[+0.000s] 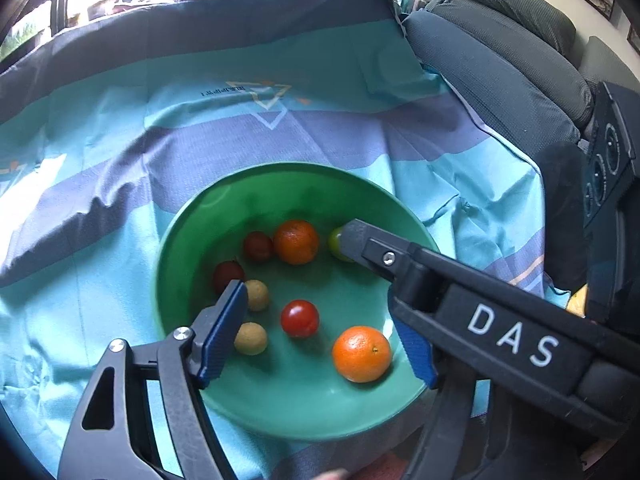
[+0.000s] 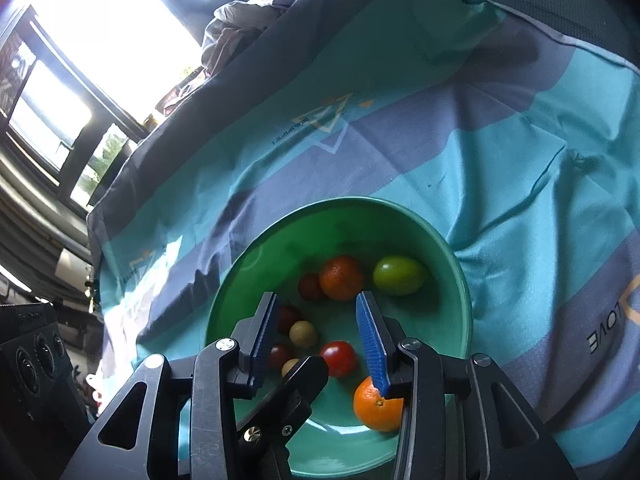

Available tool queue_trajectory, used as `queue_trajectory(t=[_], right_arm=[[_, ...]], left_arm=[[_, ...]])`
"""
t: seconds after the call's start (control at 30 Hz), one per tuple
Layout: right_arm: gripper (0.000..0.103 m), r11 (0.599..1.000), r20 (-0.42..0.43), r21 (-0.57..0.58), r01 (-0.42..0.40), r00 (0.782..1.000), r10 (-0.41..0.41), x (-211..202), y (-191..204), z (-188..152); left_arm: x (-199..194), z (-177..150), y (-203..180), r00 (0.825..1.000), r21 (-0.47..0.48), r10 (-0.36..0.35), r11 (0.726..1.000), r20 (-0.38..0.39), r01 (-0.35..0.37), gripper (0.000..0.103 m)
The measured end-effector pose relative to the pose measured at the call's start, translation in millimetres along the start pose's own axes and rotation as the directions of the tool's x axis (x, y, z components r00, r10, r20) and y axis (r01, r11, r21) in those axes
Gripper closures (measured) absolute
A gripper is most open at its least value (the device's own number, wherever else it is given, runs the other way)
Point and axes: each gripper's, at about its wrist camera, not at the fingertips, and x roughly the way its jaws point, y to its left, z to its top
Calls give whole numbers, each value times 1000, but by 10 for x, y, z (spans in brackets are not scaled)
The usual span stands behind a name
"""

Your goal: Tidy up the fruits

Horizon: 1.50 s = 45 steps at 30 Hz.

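Note:
A green bowl (image 1: 192, 216) (image 2: 448, 248) on a striped cloth holds several fruits: two oranges (image 1: 361, 354) (image 1: 296, 241), a red tomato (image 1: 299, 318), two dark red fruits (image 1: 258, 245), two small tan fruits (image 1: 251, 338) and a green fruit (image 2: 398, 275). My left gripper (image 1: 324, 324) is open over the bowl, with nothing between its fingers. My right gripper (image 2: 316, 312) is open above the bowl and empty. Its black body (image 1: 460, 300) crosses the left wrist view and partly hides the green fruit (image 1: 336, 242).
A blue, teal and purple striped cloth (image 1: 280, 120) covers the surface. A grey sofa (image 1: 500, 60) stands at the back right. A black device with round dials (image 1: 604, 168) is at the right edge. Crumpled cloth (image 2: 240, 32) lies near bright windows.

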Motion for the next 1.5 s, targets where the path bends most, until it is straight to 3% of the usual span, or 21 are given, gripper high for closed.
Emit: queue_trajectory(t=[0.13,0.3,0.63,1.2,1.5], right_arm=[[61,997,30,-26,66,997,-65,-75,81,-12],[60,996,59,-52,79,995,-76,-166,147,-28],[60,990,117,-69,121,987,-113,-310,261,-51],[60,991,119,-54,119,987,-111,-349,247,-63],[59,986,129,-47,159,980,-151,-352,251,-69]], left_arm=[[-112,-14,-8,997,1,71,997,26,-71,24],[-238,-25,8,993,1,104,995,56,-104,24],[-349,-28,0,989,-12,114,993,90,-113,24],[-353,-26,-41,993,-4,83,997,90,-83,24],[-362,-27,-35,992,-9,84,996,94,-83,24]])
